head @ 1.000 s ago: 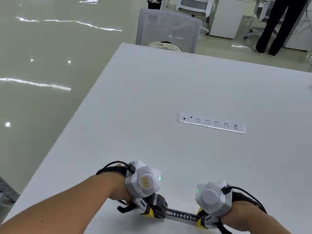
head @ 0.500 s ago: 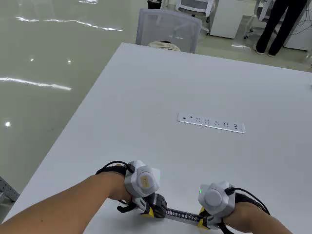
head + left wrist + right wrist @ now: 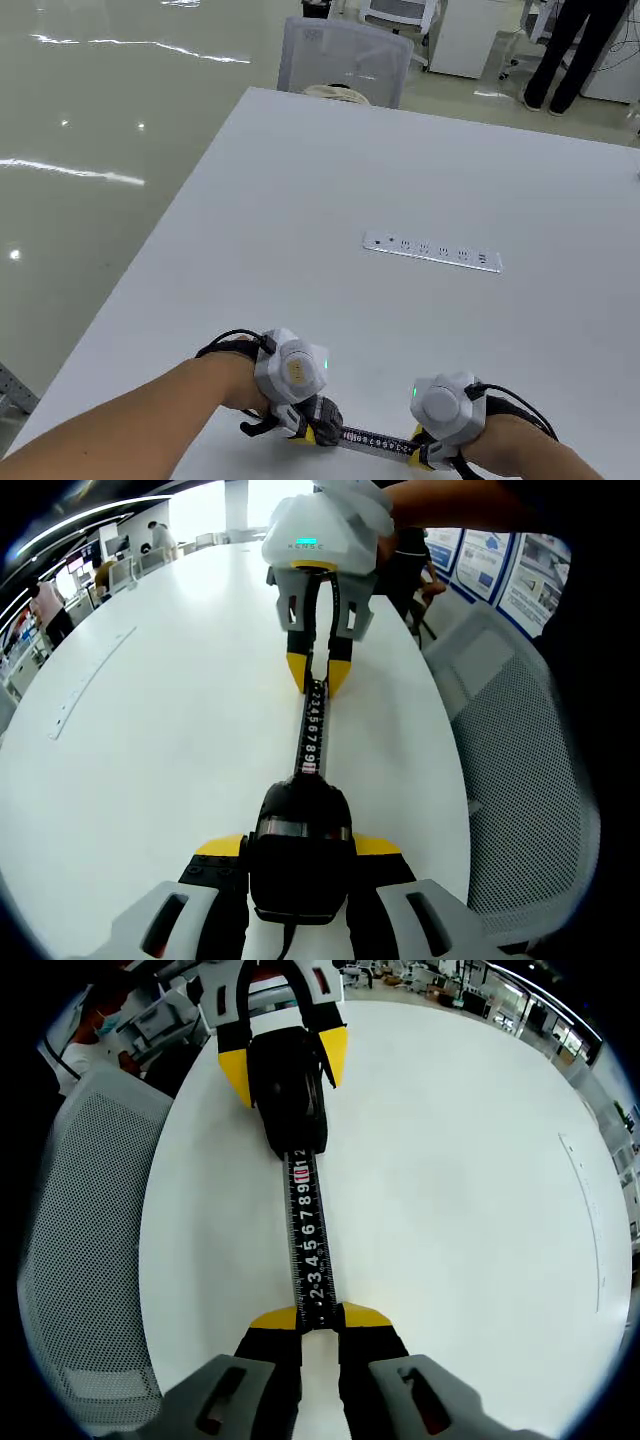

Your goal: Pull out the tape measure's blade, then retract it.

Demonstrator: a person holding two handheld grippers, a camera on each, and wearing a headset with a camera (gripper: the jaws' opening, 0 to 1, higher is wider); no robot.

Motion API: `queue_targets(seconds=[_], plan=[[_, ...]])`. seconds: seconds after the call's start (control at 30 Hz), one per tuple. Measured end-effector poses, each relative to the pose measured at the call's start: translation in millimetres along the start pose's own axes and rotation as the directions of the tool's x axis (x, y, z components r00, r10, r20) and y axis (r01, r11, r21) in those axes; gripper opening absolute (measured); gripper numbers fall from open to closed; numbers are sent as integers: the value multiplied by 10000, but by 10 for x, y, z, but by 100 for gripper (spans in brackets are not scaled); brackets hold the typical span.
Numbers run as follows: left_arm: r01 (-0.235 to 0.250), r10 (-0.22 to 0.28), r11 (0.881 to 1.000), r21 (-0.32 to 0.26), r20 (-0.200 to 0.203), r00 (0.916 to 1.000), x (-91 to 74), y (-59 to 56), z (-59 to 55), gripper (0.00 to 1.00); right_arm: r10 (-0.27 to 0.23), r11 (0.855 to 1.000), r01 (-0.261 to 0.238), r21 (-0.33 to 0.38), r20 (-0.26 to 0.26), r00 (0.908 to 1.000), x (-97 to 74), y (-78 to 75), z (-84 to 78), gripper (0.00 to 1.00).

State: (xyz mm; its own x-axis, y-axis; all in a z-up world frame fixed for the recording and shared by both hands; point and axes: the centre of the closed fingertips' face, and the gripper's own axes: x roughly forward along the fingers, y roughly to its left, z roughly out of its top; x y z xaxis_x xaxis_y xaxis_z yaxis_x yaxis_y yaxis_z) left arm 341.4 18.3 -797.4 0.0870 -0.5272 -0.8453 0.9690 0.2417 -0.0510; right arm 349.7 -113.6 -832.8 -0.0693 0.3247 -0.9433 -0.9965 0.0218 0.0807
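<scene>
The bench (image 3: 300, 200) is big, white and smooth. A long white power strip (image 3: 432, 252) lies flat on it, out near the middle. At the far end of the bench stands a grey mesh chair (image 3: 345, 55). The floor (image 3: 90, 130) is pale green and shiny, with bright streaks of light on it. Far back, a person (image 3: 570, 50) in dark trousers stands near a white cabinet (image 3: 470, 35). In the left gripper view a second mesh chair (image 3: 520, 740) sits beside the bench's edge, and blue posters (image 3: 505, 575) hang behind it.
</scene>
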Motion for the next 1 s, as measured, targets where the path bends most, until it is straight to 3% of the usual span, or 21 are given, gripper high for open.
queue_targets(seconds=[1.0], plan=[[-37, 37, 9999, -98, 27, 10000, 2, 9, -4, 35, -116, 9999, 117, 114, -118, 9999, -53, -12, -143, 12]])
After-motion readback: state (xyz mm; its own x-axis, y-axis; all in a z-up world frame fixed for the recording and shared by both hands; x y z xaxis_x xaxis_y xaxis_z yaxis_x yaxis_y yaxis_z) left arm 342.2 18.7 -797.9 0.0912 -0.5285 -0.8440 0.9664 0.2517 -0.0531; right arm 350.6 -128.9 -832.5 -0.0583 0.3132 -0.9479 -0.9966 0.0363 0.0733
